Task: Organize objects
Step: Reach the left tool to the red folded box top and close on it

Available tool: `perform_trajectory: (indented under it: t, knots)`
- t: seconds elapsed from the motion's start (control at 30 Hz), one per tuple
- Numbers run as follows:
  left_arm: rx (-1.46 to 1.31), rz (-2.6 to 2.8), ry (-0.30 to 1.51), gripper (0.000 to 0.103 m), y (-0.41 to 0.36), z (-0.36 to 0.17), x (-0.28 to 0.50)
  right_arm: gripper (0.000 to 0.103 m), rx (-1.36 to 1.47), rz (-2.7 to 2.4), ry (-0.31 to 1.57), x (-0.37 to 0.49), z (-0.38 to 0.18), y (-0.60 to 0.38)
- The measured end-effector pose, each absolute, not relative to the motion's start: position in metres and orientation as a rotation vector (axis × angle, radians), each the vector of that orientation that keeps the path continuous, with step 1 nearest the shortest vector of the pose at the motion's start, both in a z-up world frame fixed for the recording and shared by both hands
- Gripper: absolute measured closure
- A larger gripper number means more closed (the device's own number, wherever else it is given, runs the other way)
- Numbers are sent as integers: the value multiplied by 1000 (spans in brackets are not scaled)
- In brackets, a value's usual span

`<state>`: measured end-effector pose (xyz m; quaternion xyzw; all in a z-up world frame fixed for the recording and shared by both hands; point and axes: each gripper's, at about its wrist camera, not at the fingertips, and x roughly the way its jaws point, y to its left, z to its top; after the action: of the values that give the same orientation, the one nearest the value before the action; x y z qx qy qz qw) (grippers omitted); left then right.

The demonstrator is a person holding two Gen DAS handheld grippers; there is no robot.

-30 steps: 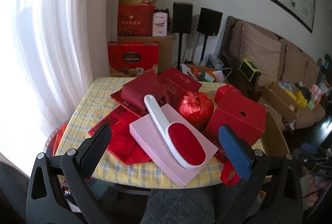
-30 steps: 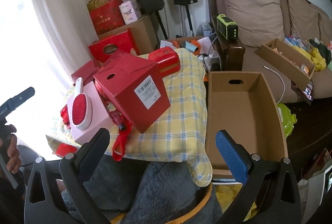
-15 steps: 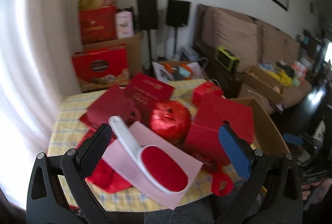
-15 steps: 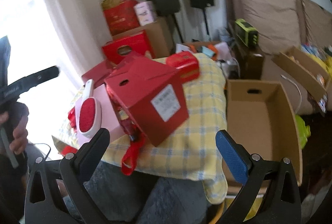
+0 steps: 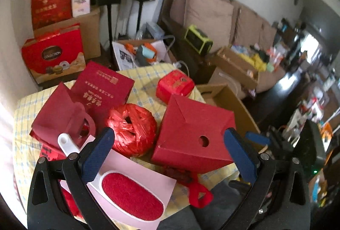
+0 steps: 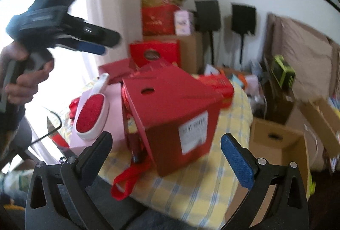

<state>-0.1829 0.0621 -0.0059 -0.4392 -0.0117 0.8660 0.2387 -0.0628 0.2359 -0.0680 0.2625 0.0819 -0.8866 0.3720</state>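
Observation:
A table with a yellow checked cloth (image 5: 146,81) is crowded with red things. A big red carton (image 5: 195,134) (image 6: 170,110) stands at its near right, a ball of red twine (image 5: 131,130) left of it. A white lint brush with a red pad (image 5: 129,196) (image 6: 91,113) lies on a pink box (image 5: 148,179). My left gripper (image 5: 167,153) hangs open over the near edge, nothing between its fingers; it also appears held by a hand (image 6: 27,81) in the right wrist view. My right gripper (image 6: 167,155) is open in front of the carton.
Dark red folders and a bag (image 5: 63,110) lie at the back left, a small red tin (image 5: 175,85) at the back. An open cardboard box (image 6: 280,145) stands on the floor right of the table. Speakers, stacked gift boxes and a sofa (image 5: 212,17) line the wall.
Both grippers have come closer to the table. The left one swung its view rightward over the brush and twine. The right one turned left, bringing the carton to the middle of its view.

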Motion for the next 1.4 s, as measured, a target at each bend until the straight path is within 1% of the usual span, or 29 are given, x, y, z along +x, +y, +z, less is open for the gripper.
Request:
perform_trajectory:
  t: [0.1,0.17,0.27,0.37,0.63,0.8,0.97,1.07,1.1,1.2,1.4]
  knots:
    - [-1270,2327,-36,1,70,-13,-191,0,577,-2235,283,-69,-72,232]
    - [-1308,2291,-40,1,78,-18,-194,0,615,-2178,312,-80,-79,228]
    - [-1332,2250,-10,1,91,-25,-199,0,654,-2131,268,-94,-86,231]
    - [-1362,2206,2,1,104,-32,-207,0,604,-2115,214,-100,-88,235]
    - [-1432,2123,31,1,124,-47,-226,0,516,-2073,299,-117,-96,228]
    - [-1387,2132,-4,2,103,-41,-227,0,574,-1952,252,-135,-100,232]
    - [-1408,2039,-1,7,96,-52,-234,0,591,-1885,303,-141,-107,226]
    - [-1441,1988,17,13,100,-65,-234,0,630,-1856,288,-145,-115,220]
    - [-1449,1981,20,17,102,-68,-234,0,640,-1854,273,-146,-116,219]
    - [-1439,1980,-22,16,102,-71,-234,0,645,-1879,234,-148,-118,218]
    - [-1433,2009,-49,18,102,-71,-233,1,659,-1915,235,-140,-117,217]
